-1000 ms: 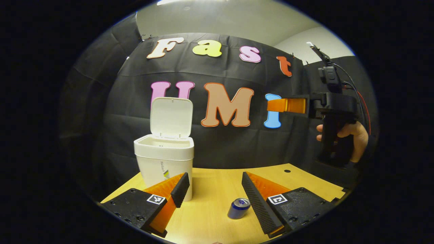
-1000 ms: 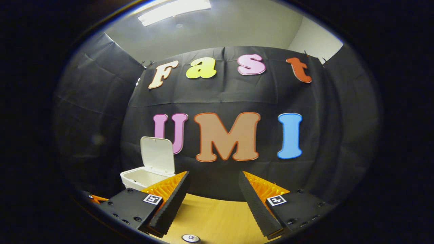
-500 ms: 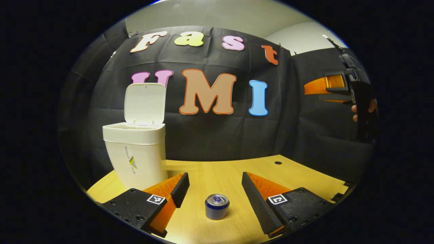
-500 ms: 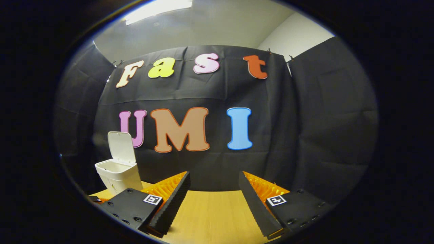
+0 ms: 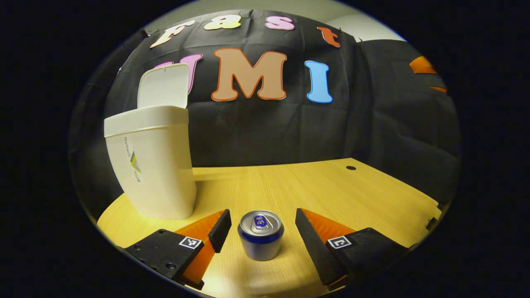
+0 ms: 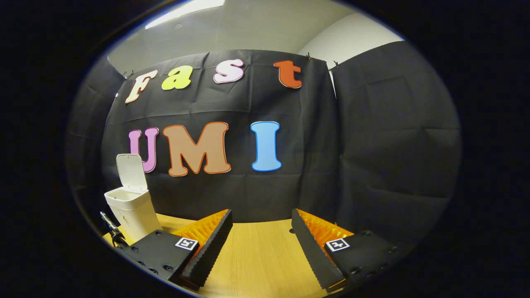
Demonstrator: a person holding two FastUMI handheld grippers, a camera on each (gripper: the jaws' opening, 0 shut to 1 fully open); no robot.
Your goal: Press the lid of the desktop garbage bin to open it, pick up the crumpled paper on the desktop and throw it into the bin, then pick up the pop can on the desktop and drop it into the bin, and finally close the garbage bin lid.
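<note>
In the left gripper view, the left gripper (image 5: 261, 225) has its jaws apart, flanking the upright pop can (image 5: 261, 234) without touching it. Bare desktop (image 5: 331, 186) stretches toward 2 o'clock. At 10 o'clock stands the garbage bin (image 5: 151, 163), its lid (image 5: 162, 85) raised and its inside hidden.

In the right gripper view, the right gripper (image 6: 260, 229) has its jaws apart over bare desktop (image 6: 256, 256), with the bin (image 6: 131, 209) at 9 o'clock.

bin (image 5: 151, 165) inside: hidden by its wall | right gripper (image 5: 424, 68): cut off at edge
</note>
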